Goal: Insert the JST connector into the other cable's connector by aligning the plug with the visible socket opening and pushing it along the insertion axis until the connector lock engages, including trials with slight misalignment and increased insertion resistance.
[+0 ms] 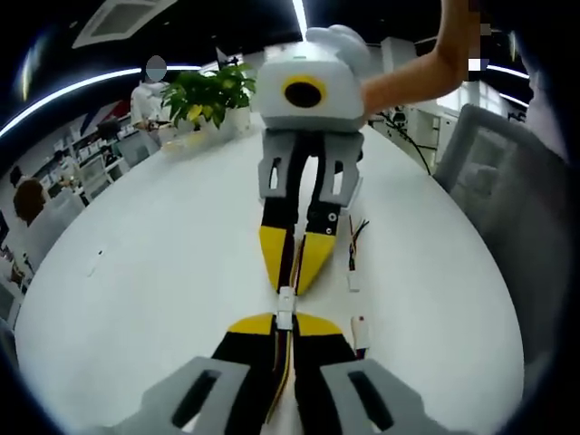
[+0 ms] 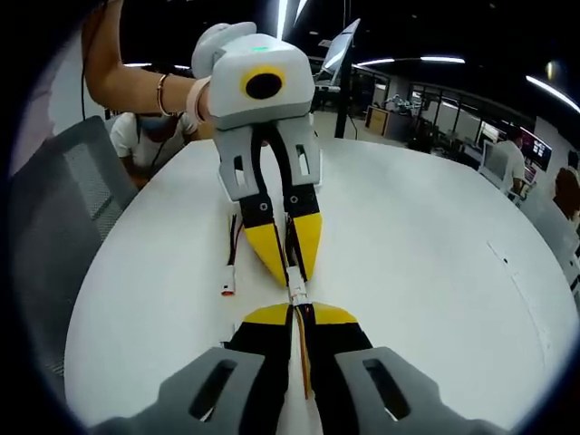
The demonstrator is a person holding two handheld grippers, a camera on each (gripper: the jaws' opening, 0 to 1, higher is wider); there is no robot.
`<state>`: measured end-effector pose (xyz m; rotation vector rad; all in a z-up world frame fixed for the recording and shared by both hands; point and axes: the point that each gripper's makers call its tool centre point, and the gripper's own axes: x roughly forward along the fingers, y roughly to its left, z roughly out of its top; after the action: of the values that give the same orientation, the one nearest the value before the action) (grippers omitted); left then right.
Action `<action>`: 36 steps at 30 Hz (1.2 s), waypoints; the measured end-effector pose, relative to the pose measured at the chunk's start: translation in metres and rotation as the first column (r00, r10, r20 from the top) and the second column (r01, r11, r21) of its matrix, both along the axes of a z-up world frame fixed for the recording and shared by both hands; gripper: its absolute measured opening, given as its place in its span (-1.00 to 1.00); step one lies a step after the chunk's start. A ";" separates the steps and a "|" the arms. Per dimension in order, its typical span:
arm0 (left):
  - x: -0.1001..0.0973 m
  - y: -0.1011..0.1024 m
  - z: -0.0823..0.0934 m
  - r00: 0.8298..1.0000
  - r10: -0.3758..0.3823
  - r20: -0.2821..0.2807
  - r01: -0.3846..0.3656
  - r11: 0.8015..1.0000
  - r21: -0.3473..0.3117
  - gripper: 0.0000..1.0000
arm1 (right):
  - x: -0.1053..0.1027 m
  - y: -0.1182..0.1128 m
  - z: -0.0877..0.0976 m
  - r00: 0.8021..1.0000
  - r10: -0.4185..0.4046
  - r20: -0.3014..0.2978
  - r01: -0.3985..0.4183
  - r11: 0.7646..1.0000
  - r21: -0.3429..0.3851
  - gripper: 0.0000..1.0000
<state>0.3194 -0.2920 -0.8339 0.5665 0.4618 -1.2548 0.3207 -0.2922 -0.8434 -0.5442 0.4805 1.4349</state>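
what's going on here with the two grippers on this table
A person holds a hand-held gripper in each hand over a white table, tips facing each other. The left hand-held gripper and the right hand-held gripper are each shut on a wired cable, and the two white connectors meet between the yellow tips, touching or partly mated; whether the lock has engaged cannot be told. Spare cables lie on the table beside them.

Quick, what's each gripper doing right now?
Left gripper: shut on its cable, at the white connector.
Right gripper: shut on its cable, at the same joint.
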 end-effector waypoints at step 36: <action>0.007 0.003 -0.009 0.994 0.079 -0.081 -0.081 0.996 -0.029 -0.99 | 0.002 0.000 -0.005 0.995 -0.049 -0.084 0.051 0.998 0.023 -0.90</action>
<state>0.3261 -0.2890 -0.8430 0.4674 0.5247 -1.2090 0.3225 -0.2924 -0.8484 -0.4500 0.5380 1.4177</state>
